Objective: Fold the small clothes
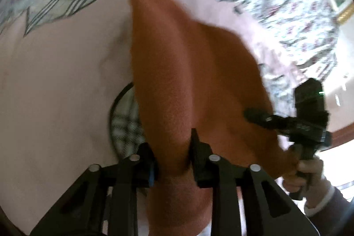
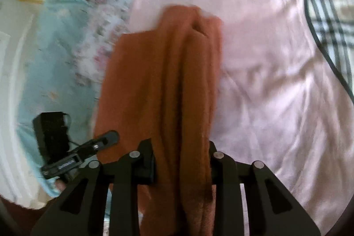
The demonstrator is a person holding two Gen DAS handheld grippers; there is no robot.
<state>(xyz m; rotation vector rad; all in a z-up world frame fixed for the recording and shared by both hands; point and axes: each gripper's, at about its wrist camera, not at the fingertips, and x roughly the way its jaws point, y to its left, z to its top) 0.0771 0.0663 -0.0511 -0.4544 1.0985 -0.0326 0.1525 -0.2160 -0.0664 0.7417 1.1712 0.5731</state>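
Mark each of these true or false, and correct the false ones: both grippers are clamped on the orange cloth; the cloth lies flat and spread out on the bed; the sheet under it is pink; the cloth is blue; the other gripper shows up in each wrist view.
1. Both grippers grip the orange cloth. True: the left gripper and the right gripper each have fabric pinched between their fingers.
2. The cloth lies flat and spread out. False: it hangs bunched in long folds from the grippers.
3. The sheet beneath is pink. True: a pink sheet lies under it.
4. The cloth is blue. False: it is orange.
5. Each wrist view shows the other gripper. True.
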